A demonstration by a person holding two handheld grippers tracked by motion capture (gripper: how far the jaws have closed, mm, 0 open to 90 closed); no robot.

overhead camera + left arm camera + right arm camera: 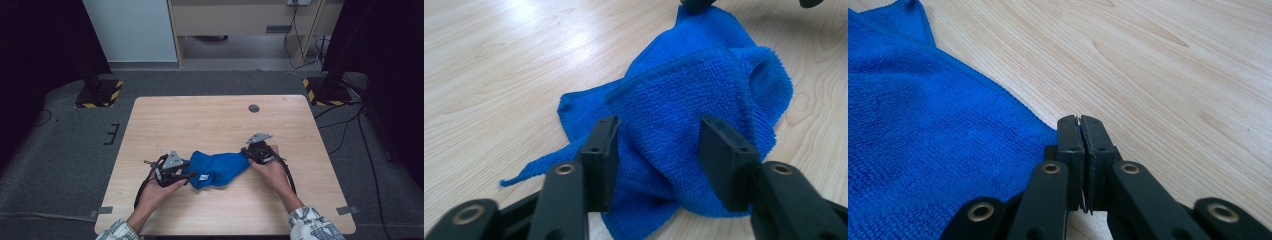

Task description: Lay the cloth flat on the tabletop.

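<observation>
A crumpled blue cloth [217,169] lies on the near middle of the wooden table [200,117]. My left gripper [186,173] is at the cloth's left end. In the left gripper view it [659,127] stands open, its jaws on either side of a raised fold of the cloth [694,85]. My right gripper [248,153] is at the cloth's right end. In the right gripper view it [1079,122] is shut, with a thin blue edge of the cloth [923,125] pinched between the jaws. That gripper [696,4] also shows at the cloth's far corner in the left gripper view.
A small dark round cap [254,108] sits in the table near its far edge. Two stand bases with yellow-black stripes [99,93] [326,90] rest on the grey floor past the far corners. Cables [345,125] trail on the right.
</observation>
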